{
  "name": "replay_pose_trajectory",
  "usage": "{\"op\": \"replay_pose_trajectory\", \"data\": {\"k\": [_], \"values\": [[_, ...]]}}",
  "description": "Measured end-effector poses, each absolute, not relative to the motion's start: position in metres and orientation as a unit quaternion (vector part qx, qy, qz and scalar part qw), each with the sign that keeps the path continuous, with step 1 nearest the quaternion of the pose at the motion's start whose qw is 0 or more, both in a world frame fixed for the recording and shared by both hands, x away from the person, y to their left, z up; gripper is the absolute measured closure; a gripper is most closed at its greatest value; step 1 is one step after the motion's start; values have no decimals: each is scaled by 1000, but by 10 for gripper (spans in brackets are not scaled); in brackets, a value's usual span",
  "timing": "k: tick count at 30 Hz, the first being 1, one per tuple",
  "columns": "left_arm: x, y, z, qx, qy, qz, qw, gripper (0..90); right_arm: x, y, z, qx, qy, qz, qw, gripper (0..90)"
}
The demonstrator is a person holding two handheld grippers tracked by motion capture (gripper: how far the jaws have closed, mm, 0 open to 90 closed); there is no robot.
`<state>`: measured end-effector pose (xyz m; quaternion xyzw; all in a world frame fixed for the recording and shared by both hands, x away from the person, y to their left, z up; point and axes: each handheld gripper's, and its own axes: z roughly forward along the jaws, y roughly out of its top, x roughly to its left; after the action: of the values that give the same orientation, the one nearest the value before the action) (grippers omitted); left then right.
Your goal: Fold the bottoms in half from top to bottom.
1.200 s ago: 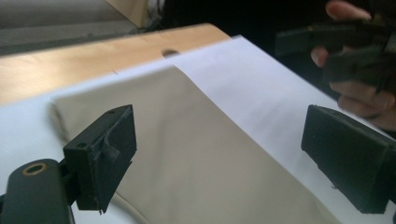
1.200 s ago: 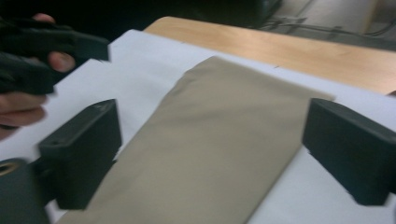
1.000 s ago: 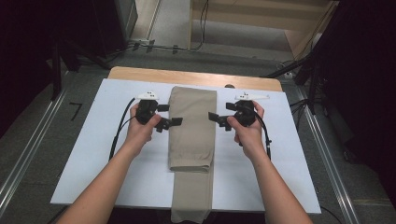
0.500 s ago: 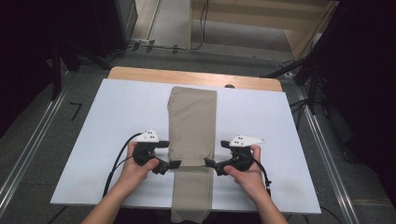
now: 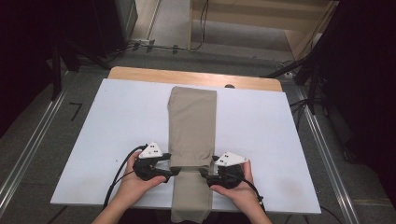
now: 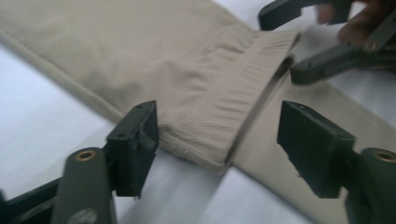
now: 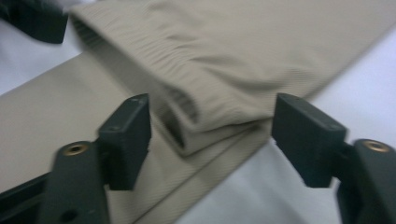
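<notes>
Two handheld grippers, left gripper (image 5: 173,171) and right gripper (image 5: 201,171), jaws apart, flanking the ribbed hem (image 6: 243,98) of folded beige trousers (image 5: 192,122). Lying lengthwise down the middle of a white table (image 5: 280,140), lower end hanging over the near edge. Probably lining up to pinch both hem corners; next, closing squarely on the doubled fabric. Beyond, wooden board (image 5: 140,73), grey floor (image 5: 28,135), dark stands.
</notes>
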<state>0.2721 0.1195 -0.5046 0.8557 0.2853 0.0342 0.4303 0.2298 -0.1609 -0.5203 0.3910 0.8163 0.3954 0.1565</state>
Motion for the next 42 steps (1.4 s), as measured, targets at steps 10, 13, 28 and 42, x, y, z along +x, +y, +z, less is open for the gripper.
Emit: {"op": "replay_pose_trajectory", "data": {"k": [10, 13, 28, 42], "values": [[270, 109, -507, 871, 283, 77, 393, 523, 227, -159, -519, 367, 822, 400, 170, 524], [271, 111, -507, 868, 291, 68, 397, 577, 229, -159, -520, 369, 824, 398, 164, 573], [264, 109, -507, 867, 280, 105, 399, 779, 226, -159, -520, 379, 819, 394, 176, 816], [230, 114, -496, 867, 260, 91, 416, 826, 198, -166, -513, 367, 815, 421, 155, 823]]}}
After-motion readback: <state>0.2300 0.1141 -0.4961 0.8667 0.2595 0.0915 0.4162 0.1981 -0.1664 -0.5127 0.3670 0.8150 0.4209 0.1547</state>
